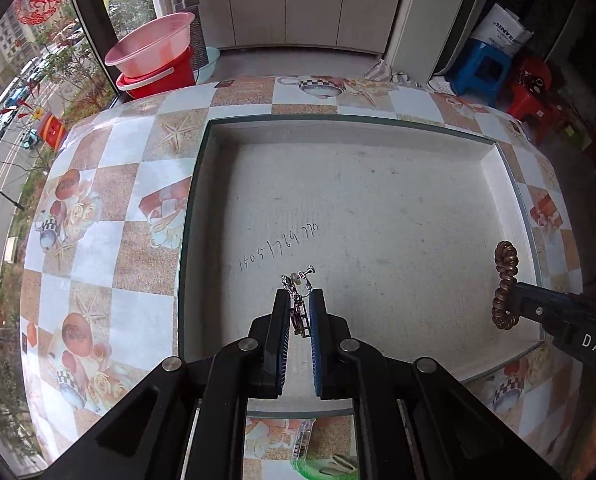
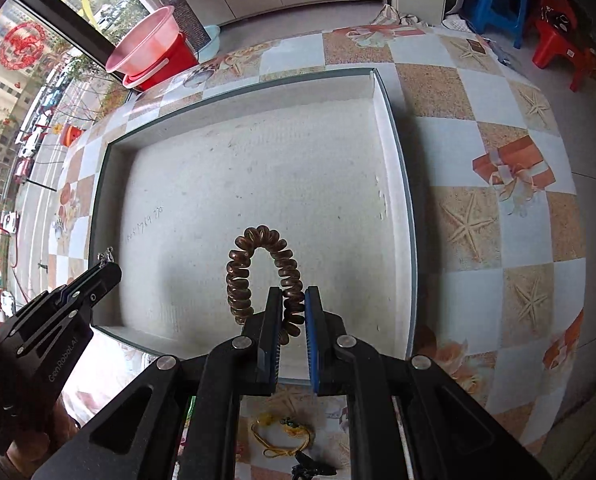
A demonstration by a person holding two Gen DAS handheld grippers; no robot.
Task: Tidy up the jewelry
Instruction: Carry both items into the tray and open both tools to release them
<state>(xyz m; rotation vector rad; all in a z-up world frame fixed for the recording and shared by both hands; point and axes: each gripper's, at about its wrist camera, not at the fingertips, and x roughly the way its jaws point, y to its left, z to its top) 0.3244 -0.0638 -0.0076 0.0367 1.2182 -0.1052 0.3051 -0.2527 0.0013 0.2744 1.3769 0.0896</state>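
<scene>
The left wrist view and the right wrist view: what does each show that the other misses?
Only the left view shows the earring close up, pinched in the left gripper, plus a green item below. Only the right view shows a yellow cord on the table and the open loop of the coil hair tie. Both show the white tray, its handwritten digits, both grippers and the pink basin.

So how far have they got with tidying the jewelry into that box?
Nothing looks done yet: the shallow white box has no jewelry in it. In hand: the left gripper pinches a silver clip-on earring, the right gripper a brown spiral coil hair tie, both over the box. Still left on the patterned tablecloth: a yellow cord piece.
</scene>
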